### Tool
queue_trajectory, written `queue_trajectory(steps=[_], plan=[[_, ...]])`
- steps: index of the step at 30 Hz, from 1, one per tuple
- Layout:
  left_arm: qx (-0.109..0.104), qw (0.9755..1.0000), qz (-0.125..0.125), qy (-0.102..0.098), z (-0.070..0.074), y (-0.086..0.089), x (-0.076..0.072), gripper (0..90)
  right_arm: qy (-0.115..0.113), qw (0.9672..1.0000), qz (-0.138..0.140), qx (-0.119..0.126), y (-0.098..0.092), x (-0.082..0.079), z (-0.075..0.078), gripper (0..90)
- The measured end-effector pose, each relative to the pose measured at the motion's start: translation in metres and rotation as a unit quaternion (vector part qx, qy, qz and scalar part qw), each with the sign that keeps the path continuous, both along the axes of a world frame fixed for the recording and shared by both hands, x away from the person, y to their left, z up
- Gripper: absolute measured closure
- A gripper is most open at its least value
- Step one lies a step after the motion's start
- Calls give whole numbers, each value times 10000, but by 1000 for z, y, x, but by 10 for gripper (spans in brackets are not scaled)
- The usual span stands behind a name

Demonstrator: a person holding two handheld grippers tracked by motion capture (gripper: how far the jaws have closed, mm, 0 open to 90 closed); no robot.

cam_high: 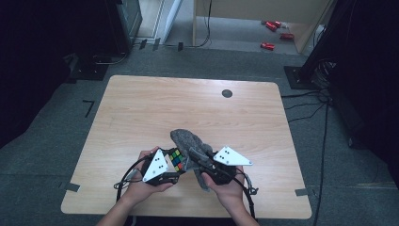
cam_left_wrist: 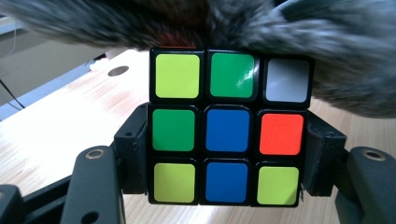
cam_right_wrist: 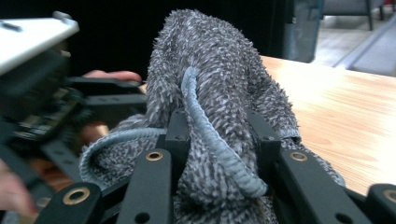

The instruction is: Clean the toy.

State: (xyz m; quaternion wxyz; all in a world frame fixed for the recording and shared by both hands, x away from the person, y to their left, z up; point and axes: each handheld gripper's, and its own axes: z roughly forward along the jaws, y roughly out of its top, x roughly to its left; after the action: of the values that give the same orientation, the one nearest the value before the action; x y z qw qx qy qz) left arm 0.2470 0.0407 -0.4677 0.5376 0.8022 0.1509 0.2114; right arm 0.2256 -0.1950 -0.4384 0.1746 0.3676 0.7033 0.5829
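Note:
My left gripper [cam_high: 175, 165] is shut on a colour-tiled puzzle cube [cam_high: 177, 159], its black pads pressing the cube's two sides. In the left gripper view the cube [cam_left_wrist: 228, 131] faces the camera with yellow-green, green, blue, orange and grey tiles. A fuzzy grey cloth [cam_high: 188, 141] lies bunched against the cube's top, seen as cloth [cam_left_wrist: 327, 51] in the left gripper view. My right gripper [cam_high: 200, 162] is shut on that cloth; in the right gripper view the cloth [cam_right_wrist: 210, 93] rises in a bundle between the jaws, its pale hem curling down the middle.
The wooden table [cam_high: 141, 108] has a round dark grommet [cam_high: 227, 93] near its far edge. Both hands work near the table's front edge. Red objects [cam_high: 273, 28] lie on the floor beyond, and cables [cam_high: 306, 103] run on the right.

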Motion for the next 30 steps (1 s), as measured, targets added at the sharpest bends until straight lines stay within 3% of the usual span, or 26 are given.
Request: queue_trajectory(steps=[6, 10, 14, 16, 17, 19, 23, 27, 28, 30], plan=[[-37, 10000, -27, -43, -1, 1, 0, 350, 261, 9990, -318, -190, -15, 12, -7, 679], [106, 9999, 7, -90, -4, 0, 1, 350, 324, 9988, -364, -44, -19, 12, -5, 679], [166, 9998, 50, -27, -6, -4, 1, 350, 151, 9998, -119, 32, -9, 3, 4, 676], [168, 9998, 40, -42, -6, -5, -1, 350, 47, 9998, 167, 66, 0, -2, 7, 672], [162, 9999, 28, -47, -5, -6, -1, 350, -34, 9995, 313, -28, 7, -5, 6, 670], [202, 9997, 62, -82, -5, -6, -2, 350, -39, 9995, 313, -22, 8, -5, 5, 670], [111, 9999, 48, -90, -2, -3, -2, 350, 102, 9999, 116, 43, -4, 4, -3, 671], [19, 10000, 4, -64, -1, -3, -2, 350, 409, 9982, -333, -277, -26, 22, -14, 671], [-46, 10000, -3, -49, 0, -3, -2, 350, 409, 9982, -333, -277, -26, 22, -14, 671], [-52, 10000, 39, -44, 1, -2, -1, 350, 566, 9961, -644, -231, -46, 31, -17, 670]])
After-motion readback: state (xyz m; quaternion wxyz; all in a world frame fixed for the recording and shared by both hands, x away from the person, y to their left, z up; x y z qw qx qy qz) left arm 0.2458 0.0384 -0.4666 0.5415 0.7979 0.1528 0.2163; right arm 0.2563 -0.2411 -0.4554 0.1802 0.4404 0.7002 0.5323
